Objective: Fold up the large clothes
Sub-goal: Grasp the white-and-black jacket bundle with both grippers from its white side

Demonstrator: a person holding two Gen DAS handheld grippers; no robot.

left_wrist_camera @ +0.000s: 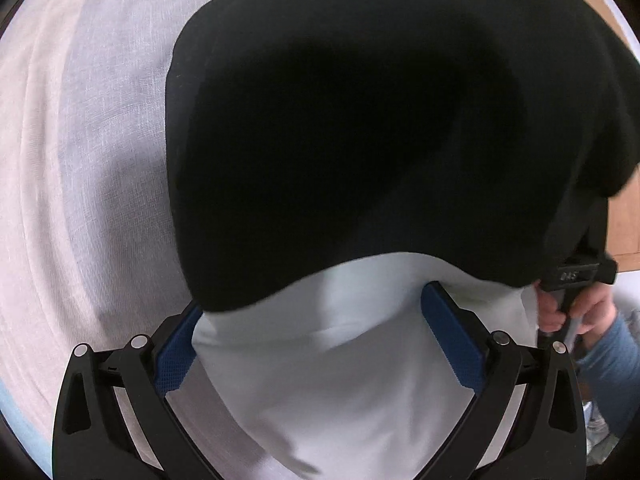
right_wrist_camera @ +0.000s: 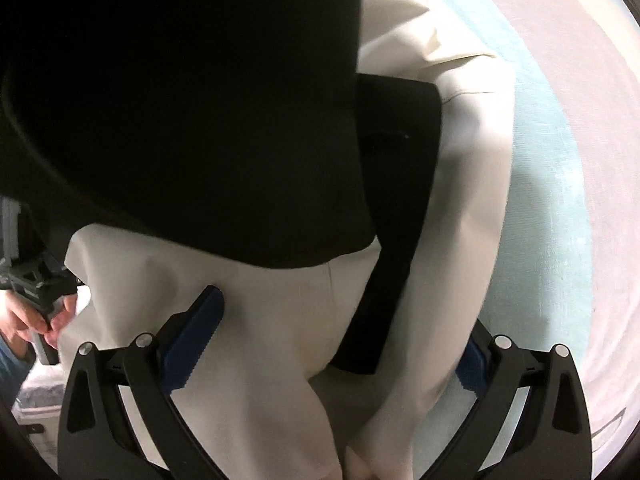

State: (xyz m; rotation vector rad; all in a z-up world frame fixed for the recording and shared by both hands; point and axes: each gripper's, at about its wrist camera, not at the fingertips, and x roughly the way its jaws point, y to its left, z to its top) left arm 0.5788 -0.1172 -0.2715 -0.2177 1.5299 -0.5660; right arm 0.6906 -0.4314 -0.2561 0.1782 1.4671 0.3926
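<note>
A large garment, black [left_wrist_camera: 360, 128] with a pale white panel [left_wrist_camera: 340, 360], fills the left wrist view. My left gripper [left_wrist_camera: 314, 300] is open, its blue pads [left_wrist_camera: 452, 340] wide apart with the white panel bunched between them. In the right wrist view the same garment shows as black cloth [right_wrist_camera: 180, 120] over cream fabric [right_wrist_camera: 280, 320], with a black strip [right_wrist_camera: 396, 220] running down it. My right gripper [right_wrist_camera: 344, 316] is open too, cream fabric lying between its fingers [right_wrist_camera: 192, 336]. The cloth hides part of each gripper's outer finger.
The garment lies over a surface covered in white-pink cloth [left_wrist_camera: 80, 160] with a light blue band [right_wrist_camera: 540, 200]. A hand in a blue sleeve [left_wrist_camera: 580, 312] holds the other gripper's handle at the right edge. Brown wood [left_wrist_camera: 624, 220] shows behind. A hand [right_wrist_camera: 24, 320] is at the left.
</note>
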